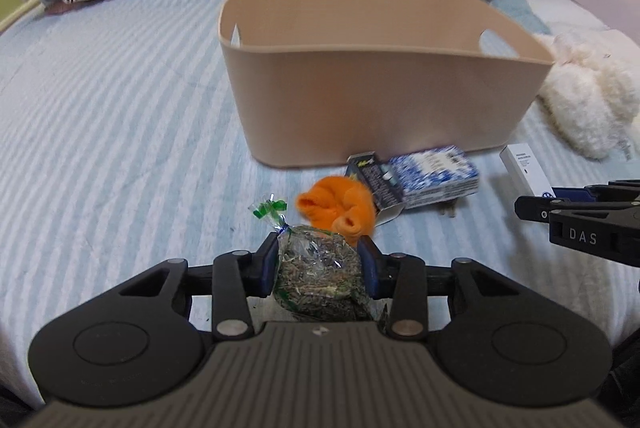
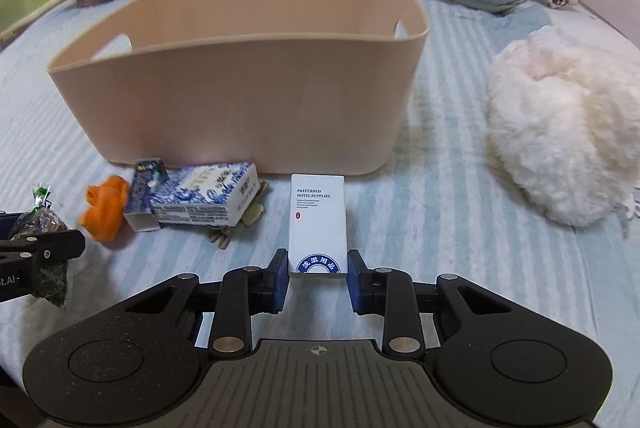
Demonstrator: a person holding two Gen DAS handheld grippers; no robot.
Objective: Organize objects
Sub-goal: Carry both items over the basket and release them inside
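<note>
Both tongs loaded, tan bin waiting on the bed.

Your left tongs (image 1: 320,268) are clamped on the clear bag of dried herbs (image 1: 320,280), blue pads pressing both its sides, its green-tied top poking out toward 11 o'clock. Your right tongs (image 2: 318,278) are gripping the white hotel supplies box (image 2: 318,224) by its near end, the box pointing to 12 o'clock at the tan bin (image 2: 240,100). On the striped bed (image 2: 420,228), at 10 o'clock from that box, the blue-and-white patterned box (image 2: 208,200) lies just in front of the bin, a small dark open carton (image 2: 142,196) touching its left side and the orange cloth ball (image 2: 104,208) beside that. A fluffy white toy (image 2: 560,132) sits at 2 o'clock, well apart.
</note>
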